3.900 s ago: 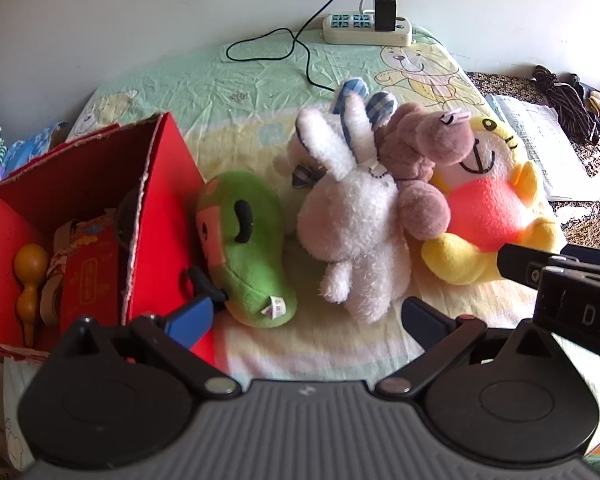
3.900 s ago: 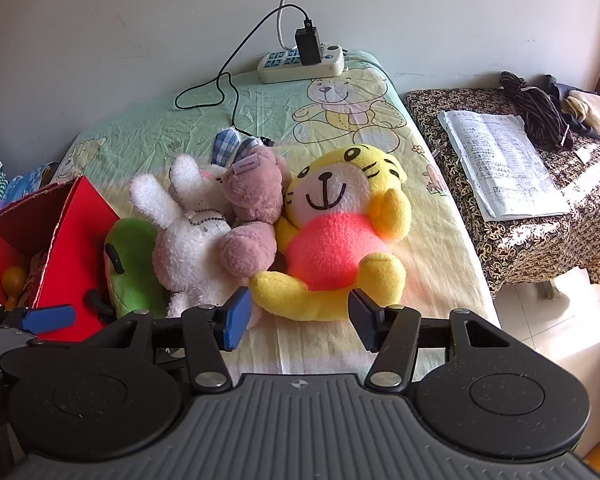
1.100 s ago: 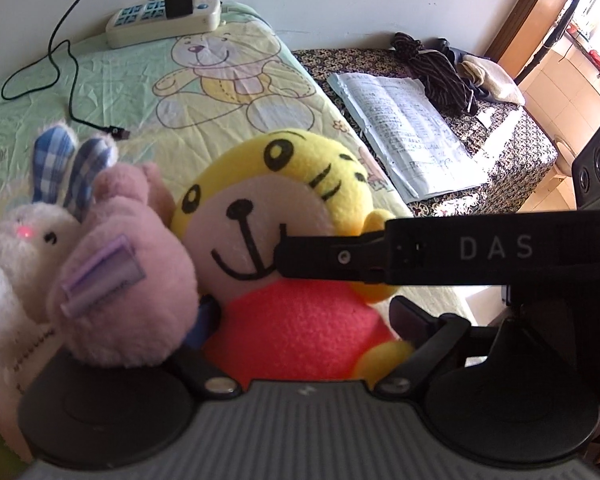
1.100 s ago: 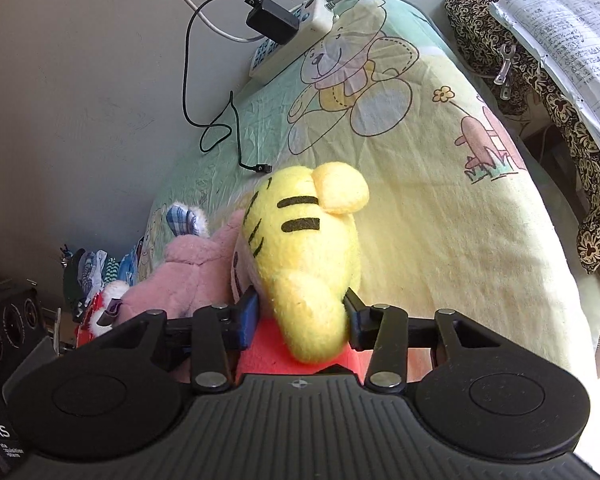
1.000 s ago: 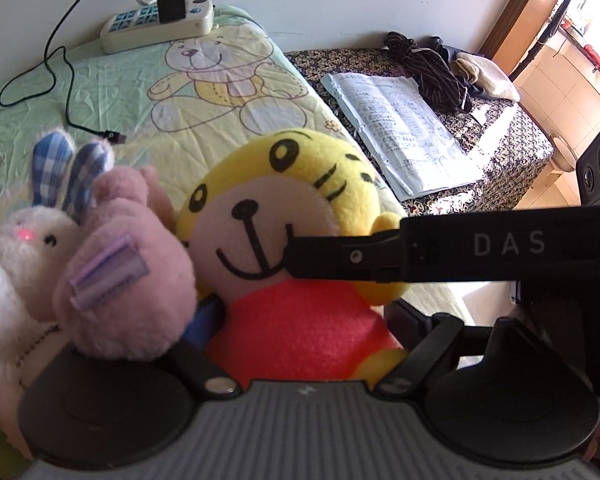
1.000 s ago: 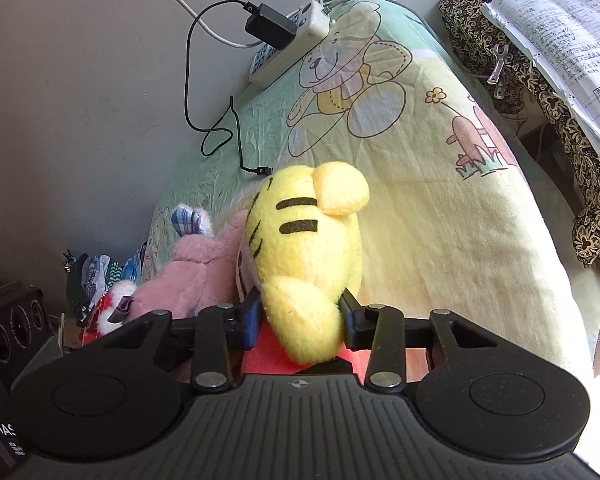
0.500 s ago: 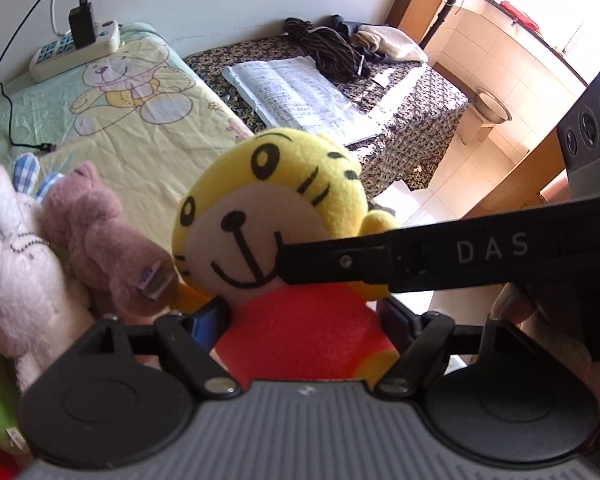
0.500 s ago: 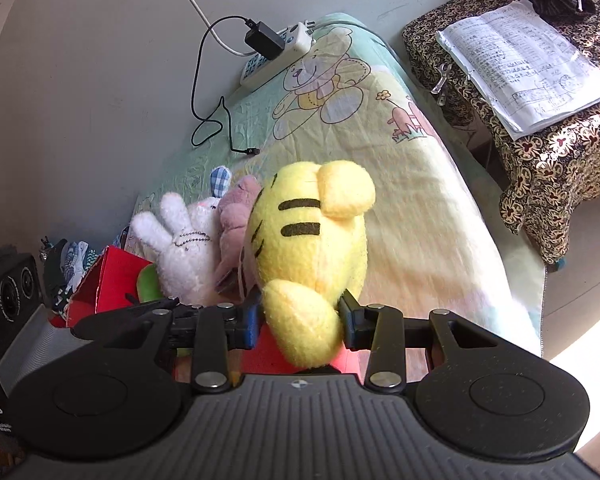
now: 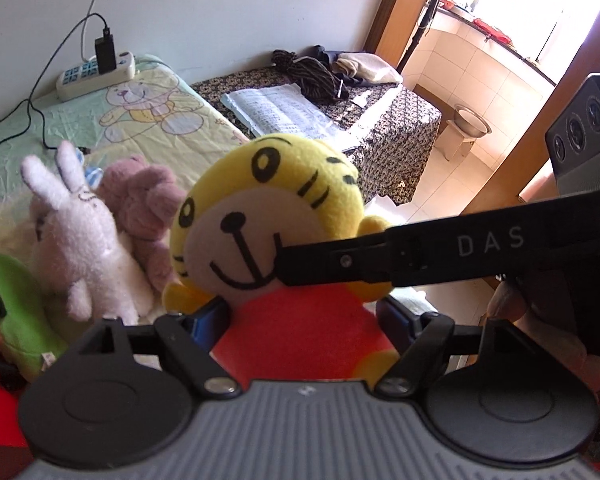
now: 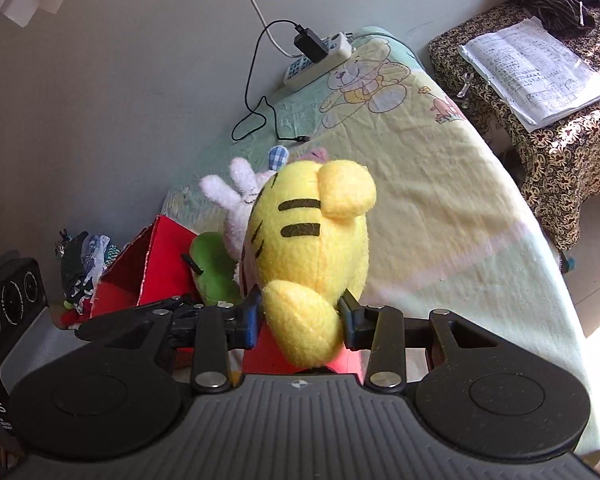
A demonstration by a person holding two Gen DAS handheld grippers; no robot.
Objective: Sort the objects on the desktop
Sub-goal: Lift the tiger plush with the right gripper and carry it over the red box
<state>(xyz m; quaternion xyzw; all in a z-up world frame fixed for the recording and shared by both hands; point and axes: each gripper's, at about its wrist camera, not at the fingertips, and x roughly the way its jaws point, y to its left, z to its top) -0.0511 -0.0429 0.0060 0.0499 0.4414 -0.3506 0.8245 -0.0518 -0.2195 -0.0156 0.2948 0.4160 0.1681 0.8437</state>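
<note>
A yellow tiger plush with a red body hangs in the air above the bed. My left gripper is shut on its red belly from the front. One black finger of my right gripper crosses under its chin. In the right wrist view the tiger plush shows its striped side, and my right gripper is shut on its yellow arm. A white rabbit, a pink bear and a green plush lie on the bed. The open red box stands beside them.
A power strip with a plugged charger and a black cable lies at the head of the bed. To the right stands a side table with a patterned cloth, an open book and clothes. A hand holds the right gripper.
Both grippers have risen with the tiger plush, which has left the bed. The rabbit, bear and green plush stay below and now look farther off.
</note>
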